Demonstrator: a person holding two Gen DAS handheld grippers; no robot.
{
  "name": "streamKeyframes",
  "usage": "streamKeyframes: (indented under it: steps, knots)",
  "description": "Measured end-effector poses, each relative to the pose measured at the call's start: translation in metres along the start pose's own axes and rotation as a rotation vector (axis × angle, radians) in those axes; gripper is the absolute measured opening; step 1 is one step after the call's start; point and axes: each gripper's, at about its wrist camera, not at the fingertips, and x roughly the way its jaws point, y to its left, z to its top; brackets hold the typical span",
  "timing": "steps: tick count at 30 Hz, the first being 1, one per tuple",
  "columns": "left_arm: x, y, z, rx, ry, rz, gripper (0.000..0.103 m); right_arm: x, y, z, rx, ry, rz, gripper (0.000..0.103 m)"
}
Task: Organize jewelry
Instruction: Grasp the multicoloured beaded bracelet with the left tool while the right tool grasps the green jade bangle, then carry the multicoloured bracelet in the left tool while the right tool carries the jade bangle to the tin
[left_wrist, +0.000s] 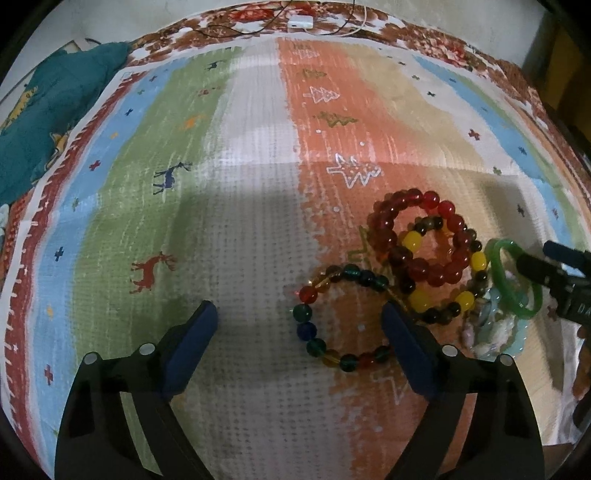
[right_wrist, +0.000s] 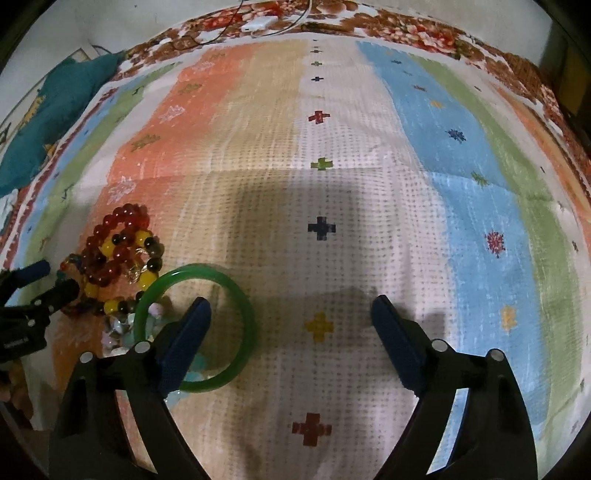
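Judging by its glassy sheen, the green bangle (right_wrist: 236, 314) looked stiff, slick and breakable, best pinched across its rim. It lay flat on the striped cloth (right_wrist: 332, 184), ringing the inner finger of the right gripper (right_wrist: 291, 314), whose fingers were spread wide and held nothing. Beyond and further inward sat the tangled bead bracelets (right_wrist: 118, 254). The left gripper (left_wrist: 299, 317) was also spread, poised low, a multicolored bead bracelet (left_wrist: 332, 317) between its fingers.

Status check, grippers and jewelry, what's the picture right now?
Left gripper open, empty. Right gripper open, one finger inside the green bangle. Bead bracelets piled, overlapping. Nothing blocking.
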Motion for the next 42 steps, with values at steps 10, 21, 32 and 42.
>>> streamKeyframes:
  steps: [10,21,32,42]
  knots:
    - [-0.002,-0.002,0.000,0.042,-0.017,0.004,0.047,0.000,0.014,-0.006,-0.095,-0.012,-0.042,0.049]
    - [-0.003,-0.009,-0.003,0.100,-0.028,0.014,0.009,-0.002,0.023,-0.012,-0.154,-0.008,0.020,0.009]
    - [-0.016,-0.009,0.000,0.070,-0.049,-0.026,0.009,-0.013,0.022,-0.011,-0.144,-0.023,0.052,0.009]
    - [-0.051,-0.012,0.007,0.033,-0.123,-0.074,0.009,-0.040,0.026,-0.011,-0.142,-0.077,0.081,0.009]
